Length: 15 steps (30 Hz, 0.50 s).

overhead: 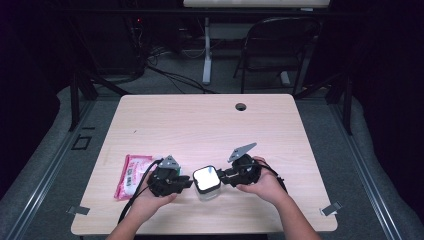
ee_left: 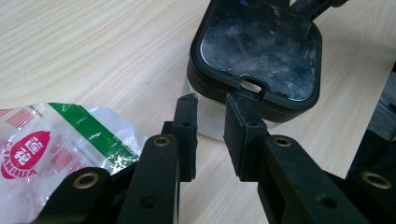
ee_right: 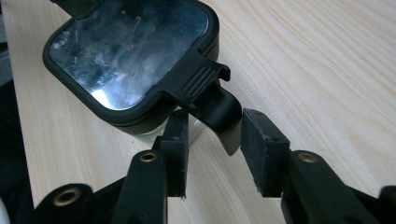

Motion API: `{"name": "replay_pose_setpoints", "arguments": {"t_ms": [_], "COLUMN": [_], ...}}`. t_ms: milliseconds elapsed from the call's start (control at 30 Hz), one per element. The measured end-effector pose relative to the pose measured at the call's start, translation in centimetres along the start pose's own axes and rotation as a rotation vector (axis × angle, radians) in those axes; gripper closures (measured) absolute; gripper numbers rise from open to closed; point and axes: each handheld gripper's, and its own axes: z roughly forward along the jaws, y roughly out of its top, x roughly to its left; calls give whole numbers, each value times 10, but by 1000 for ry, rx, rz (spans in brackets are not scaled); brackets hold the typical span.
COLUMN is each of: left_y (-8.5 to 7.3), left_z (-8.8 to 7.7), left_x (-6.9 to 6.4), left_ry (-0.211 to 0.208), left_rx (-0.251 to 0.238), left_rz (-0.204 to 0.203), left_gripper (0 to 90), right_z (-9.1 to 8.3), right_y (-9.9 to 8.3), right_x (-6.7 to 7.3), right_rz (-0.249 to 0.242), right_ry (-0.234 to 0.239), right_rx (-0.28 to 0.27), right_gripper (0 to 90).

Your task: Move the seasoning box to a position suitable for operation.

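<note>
Both tools (ee_left: 211, 135) (ee_right: 212, 154) stand part-open, gripping nothing, at a rounded-square jar (overhead: 207, 182) with glossy black-rimmed lid.

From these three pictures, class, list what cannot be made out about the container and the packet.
- Container contents: the lid reflects glare in both gripper views.
- Whether the right gripper touches the clasp: angle unclear.
- Packet print: too small in the high view; cut off by the frame edge and the left gripper in its own view.
</note>
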Motion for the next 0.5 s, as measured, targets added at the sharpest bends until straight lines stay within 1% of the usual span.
{"name": "replay_pose_setpoints", "arguments": {"t_ms": [67,133,233,367,400,433,500], "left_y": [0,0,0,1,2,2,3], "left_z": [0,0,0,2,3,3,4], "left_x": [0,1,2,4,5,5,7], "left_ry": [4,6,10,10,22,22,22], "left_rx": [0,-1,-4,-10,-15,-18,-25], "left_rz": [2,-3,-6,-14,-20,-22,-24], "left_gripper": [745,746,748,751,752,752,750], "right_z": [0,0,-1,-3,-3,-3,-5], "right_y": [0,0,-1,-3,-4,-6,-6], "right_x": [0,1,1,3,3,4,5], "right_rz": [0,-1,-5,3,2,14,10], "right_ry": [4,-5,-3,-10,-12,-10,-19], "right_rx": [3,8,20,18,17,5,16], "right_gripper": [644,671,687,702,705,707,710]}}
